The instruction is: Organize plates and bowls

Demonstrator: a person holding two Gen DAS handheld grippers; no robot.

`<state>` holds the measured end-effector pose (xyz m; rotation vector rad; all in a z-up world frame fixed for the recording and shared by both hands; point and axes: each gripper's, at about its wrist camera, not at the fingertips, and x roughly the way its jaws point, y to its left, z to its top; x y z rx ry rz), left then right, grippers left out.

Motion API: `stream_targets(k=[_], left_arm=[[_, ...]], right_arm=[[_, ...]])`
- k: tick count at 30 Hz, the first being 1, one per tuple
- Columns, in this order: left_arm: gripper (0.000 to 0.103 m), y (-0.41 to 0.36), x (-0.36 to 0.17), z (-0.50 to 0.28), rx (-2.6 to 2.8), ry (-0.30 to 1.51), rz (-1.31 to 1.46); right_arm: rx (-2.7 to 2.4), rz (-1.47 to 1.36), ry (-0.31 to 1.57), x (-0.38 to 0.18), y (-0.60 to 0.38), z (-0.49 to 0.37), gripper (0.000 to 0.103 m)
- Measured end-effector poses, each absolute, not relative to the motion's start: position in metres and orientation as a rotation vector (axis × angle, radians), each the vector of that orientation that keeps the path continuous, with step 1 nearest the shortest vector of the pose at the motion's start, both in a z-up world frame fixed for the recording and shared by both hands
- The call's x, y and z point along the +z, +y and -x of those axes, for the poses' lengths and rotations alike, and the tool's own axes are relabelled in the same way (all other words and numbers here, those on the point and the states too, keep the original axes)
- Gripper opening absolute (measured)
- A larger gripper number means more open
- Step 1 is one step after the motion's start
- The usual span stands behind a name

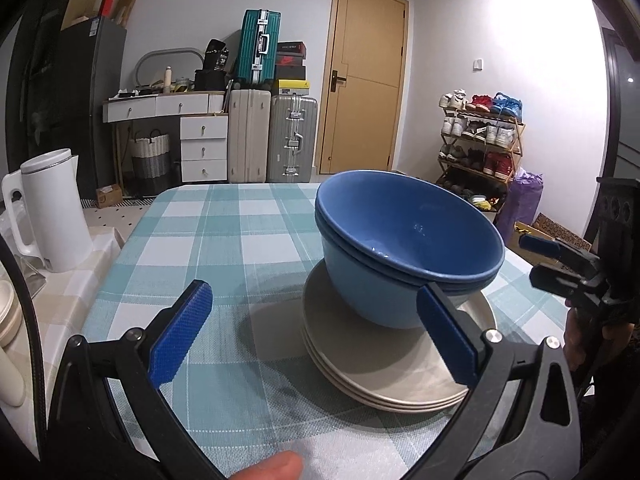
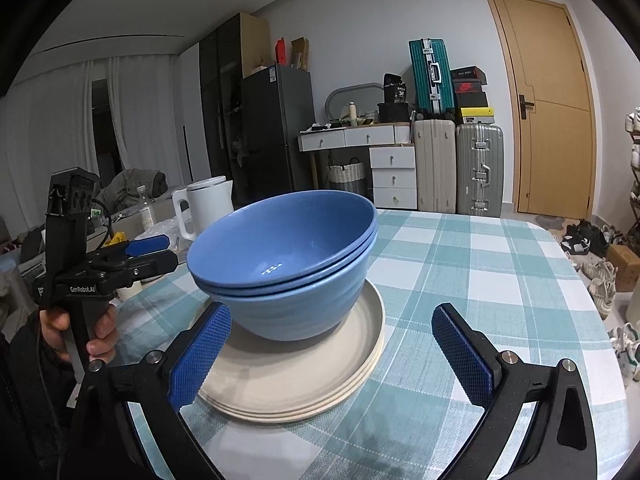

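A nest of blue bowls (image 1: 408, 240) (image 2: 288, 256) stands on a stack of three beige plates (image 1: 384, 372) (image 2: 288, 384), on the checked tablecloth (image 1: 224, 248) (image 2: 472, 272). My left gripper (image 1: 316, 334) is open just in front of the stack. Its right pad (image 1: 448, 336) overlaps the plates' rim in the view, and nothing lies between the fingers. My right gripper (image 2: 332, 356) is open too, with its left pad (image 2: 200, 356) in front of the plates' near edge. Each gripper shows in the other's view: the right one (image 1: 548, 262), the left one (image 2: 140, 256), each held by a hand.
A white kettle (image 1: 52, 208) (image 2: 208, 204) stands on a side surface left of the table. Beige dishes (image 1: 6, 312) sit at the far left edge. Suitcases (image 1: 272, 140), a door (image 1: 364, 80) and a shoe rack (image 1: 480, 136) are beyond the table's far edge.
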<state>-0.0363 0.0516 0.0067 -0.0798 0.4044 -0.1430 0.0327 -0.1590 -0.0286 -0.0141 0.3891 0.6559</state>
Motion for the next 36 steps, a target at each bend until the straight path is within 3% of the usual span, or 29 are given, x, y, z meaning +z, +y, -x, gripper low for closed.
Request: stream_targets(k=[36], left_arm=[[0.102, 0.0506, -0.0012, 0.0341, -0.161, 0.386, 0.069]], right_arm=[[0.681, 0.016, 0.348, -0.0270, -0.1600, -0.0248, 0.102]])
